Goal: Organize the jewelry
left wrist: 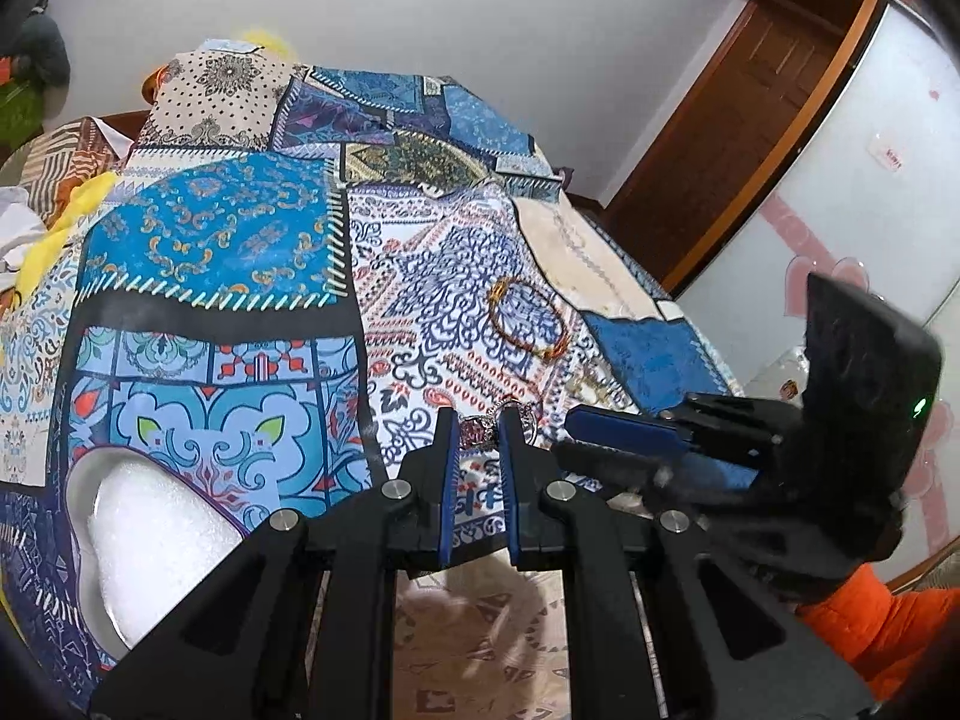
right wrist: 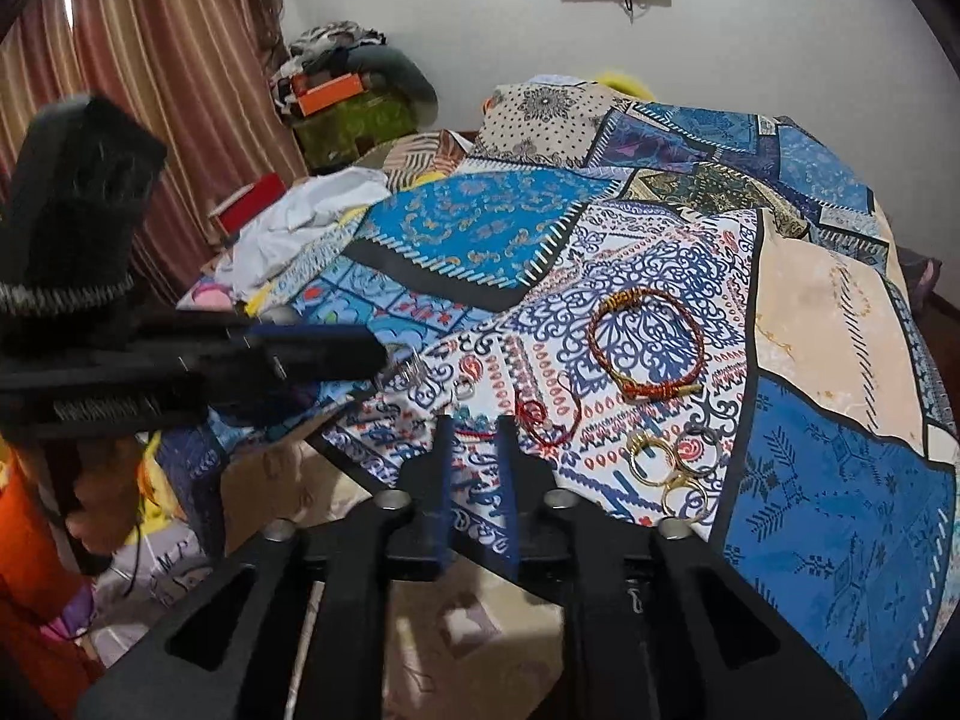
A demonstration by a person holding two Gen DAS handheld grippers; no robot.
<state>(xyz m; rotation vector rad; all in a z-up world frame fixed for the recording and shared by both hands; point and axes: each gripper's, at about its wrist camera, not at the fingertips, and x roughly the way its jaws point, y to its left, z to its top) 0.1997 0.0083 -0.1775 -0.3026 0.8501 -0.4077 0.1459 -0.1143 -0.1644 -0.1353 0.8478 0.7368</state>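
While the left gripper [left wrist: 478, 429] clamps a silver jewelled ring [left wrist: 480, 431] for sorting, the right gripper [right wrist: 474, 429] fingers [right wrist: 444, 468] hang narrowly parted, empty.

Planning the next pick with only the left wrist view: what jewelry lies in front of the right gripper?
Observer: A red string bracelet lies just beyond the tips of the right gripper.
Operator: Anything further right?
Observer: Gold rings and a silver ring, clustered near the near edge of the cloth.
Operator: Are the right jaws holding anything?
Observer: No, they stand slightly apart, pinching nothing visible.
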